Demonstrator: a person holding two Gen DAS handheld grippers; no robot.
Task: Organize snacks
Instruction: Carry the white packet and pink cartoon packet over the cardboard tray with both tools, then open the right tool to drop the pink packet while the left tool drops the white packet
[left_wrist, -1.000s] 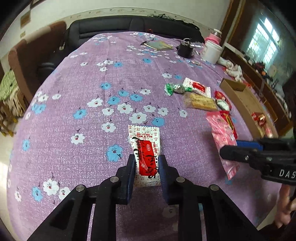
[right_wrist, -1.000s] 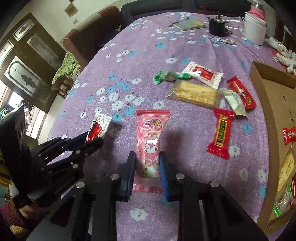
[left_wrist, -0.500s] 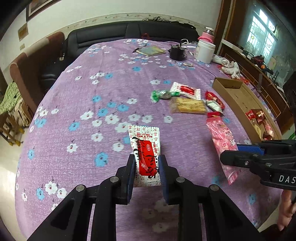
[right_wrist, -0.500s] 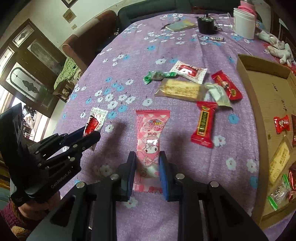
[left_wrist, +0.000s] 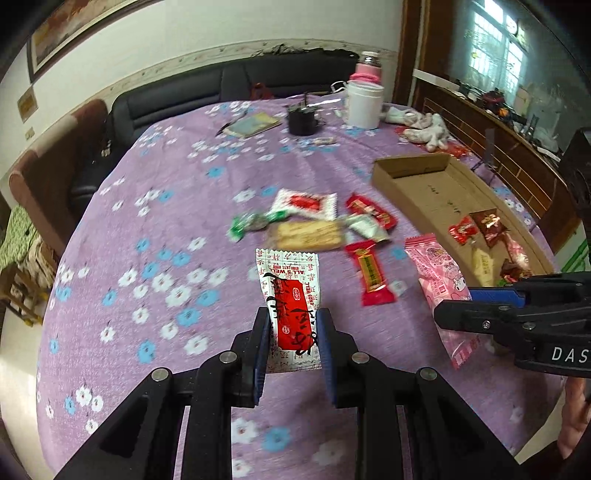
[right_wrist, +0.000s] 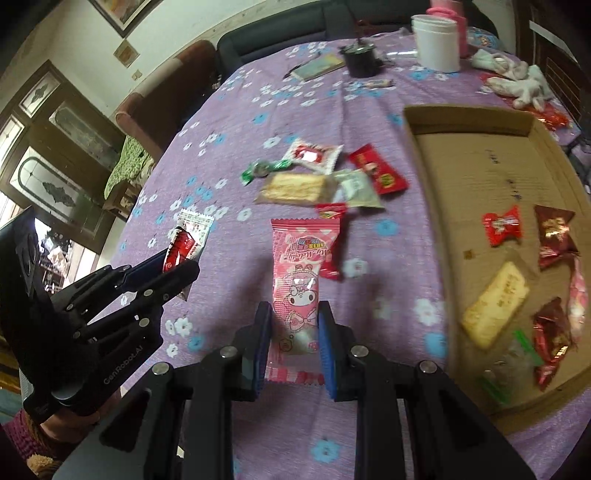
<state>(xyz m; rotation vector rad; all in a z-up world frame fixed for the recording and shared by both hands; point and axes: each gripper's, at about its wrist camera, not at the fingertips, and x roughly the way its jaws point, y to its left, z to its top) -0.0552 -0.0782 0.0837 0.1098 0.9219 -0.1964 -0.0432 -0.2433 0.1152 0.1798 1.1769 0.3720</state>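
Note:
My left gripper (left_wrist: 293, 332) is shut on a white-and-red snack packet (left_wrist: 290, 291) and holds it above the purple flowered tablecloth (left_wrist: 166, 221). My right gripper (right_wrist: 293, 332) is shut on a pink cartoon snack packet (right_wrist: 299, 273), also lifted. Each gripper shows in the other's view: the right gripper (left_wrist: 480, 314) with the pink packet (left_wrist: 439, 273), the left gripper (right_wrist: 166, 273) with the white-and-red packet (right_wrist: 188, 240). A shallow cardboard box (right_wrist: 424, 122) at the right holds several snacks. Loose snacks (right_wrist: 295, 188) lie mid-table.
A red bar (left_wrist: 371, 271) lies between the grippers. Far across the table stand a white container (left_wrist: 364, 103), a black cup (left_wrist: 301, 120), a booklet (left_wrist: 253, 125) and a cloth heap (left_wrist: 424, 127). A black sofa (left_wrist: 221, 88) and a brown chair (left_wrist: 37, 184) surround the table.
Both grippers have risen and drawn back with their packets, so more of the table and box is in view. The right gripper has shifted toward the box.

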